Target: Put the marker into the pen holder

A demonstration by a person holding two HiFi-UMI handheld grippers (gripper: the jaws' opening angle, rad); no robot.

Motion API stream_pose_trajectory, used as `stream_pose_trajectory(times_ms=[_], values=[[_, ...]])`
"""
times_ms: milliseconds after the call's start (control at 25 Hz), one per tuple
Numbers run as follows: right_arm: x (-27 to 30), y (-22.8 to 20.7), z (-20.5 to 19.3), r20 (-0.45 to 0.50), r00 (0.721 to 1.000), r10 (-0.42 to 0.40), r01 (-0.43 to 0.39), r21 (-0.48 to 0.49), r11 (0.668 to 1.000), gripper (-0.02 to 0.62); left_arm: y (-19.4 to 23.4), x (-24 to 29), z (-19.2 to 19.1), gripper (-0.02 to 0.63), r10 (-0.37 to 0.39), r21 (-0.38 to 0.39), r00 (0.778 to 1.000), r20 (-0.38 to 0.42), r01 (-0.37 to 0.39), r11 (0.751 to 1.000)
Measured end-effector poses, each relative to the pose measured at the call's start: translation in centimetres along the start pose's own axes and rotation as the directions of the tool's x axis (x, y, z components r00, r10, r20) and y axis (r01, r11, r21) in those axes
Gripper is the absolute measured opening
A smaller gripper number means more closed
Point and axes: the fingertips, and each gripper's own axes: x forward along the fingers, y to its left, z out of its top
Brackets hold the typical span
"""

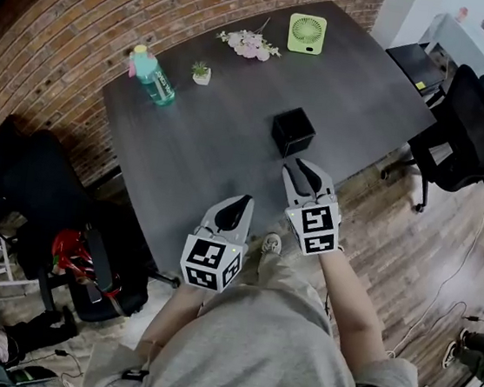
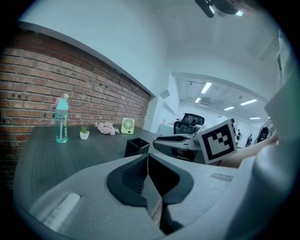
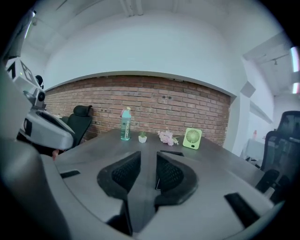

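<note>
The black square pen holder (image 1: pixel 292 131) stands open-topped on the dark grey table (image 1: pixel 212 150), near its front right edge; it also shows in the left gripper view (image 2: pixel 136 146). I see no marker in any view. My right gripper (image 1: pixel 304 168) hovers just in front of the holder, its jaws a little apart with nothing between them (image 3: pixel 147 157). My left gripper (image 1: pixel 243 202) hangs lower, at the table's front edge, its pads pressed together (image 2: pixel 147 157) on nothing visible.
At the table's back are a teal bottle (image 1: pixel 154 77), a small potted plant (image 1: pixel 202 72), pink flowers (image 1: pixel 249 45) and a green fan (image 1: pixel 306 32). Black office chairs stand at the right (image 1: pixel 469 128) and left (image 1: pixel 26 170).
</note>
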Motion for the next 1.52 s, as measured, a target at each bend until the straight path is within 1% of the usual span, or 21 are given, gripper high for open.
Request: stream_pose_trajectory(times_ms=[200, 400, 720, 1160, 1520], values=[[-3.4, 2.1, 1.2, 0.051, 0.998, -0.031, 0.03, 0.02, 0.999, 0.089, -0.6, -2.5, -0.9, 0.018, -0.01, 0.005, 1.0, 0.008, 0.01, 1.0], [-6.6, 4.3, 1.8, 0.094, 0.994, -0.061, 0.058, 0.026, 0.998, 0.051, -1.6, -5.1, -2.1, 0.018, -0.022, 0.012, 1.0, 0.015, 0.022, 1.0], [-11.4, 8.1, 2.4, 0.13, 0.987, -0.089, 0.084, 0.046, 0.995, 0.005, -2.8, -9.8, -3.4, 0.018, -0.021, 0.019, 0.999, 0.039, 0.02, 1.0], [-17.7, 13.0, 2.7, 0.173, 0.981, -0.087, 0.078, 0.06, 0.995, 0.003, -4.5, -15.3, -5.0, 0.018, -0.026, 0.015, 0.998, 0.062, 0.025, 1.0], [-21.1, 15.8, 1.8, 0.181, 0.98, -0.08, 0.069, 0.065, 0.995, 0.003, -6.0, -18.4, -5.9, 0.018, -0.03, 0.023, 0.996, 0.08, 0.029, 0.999]])
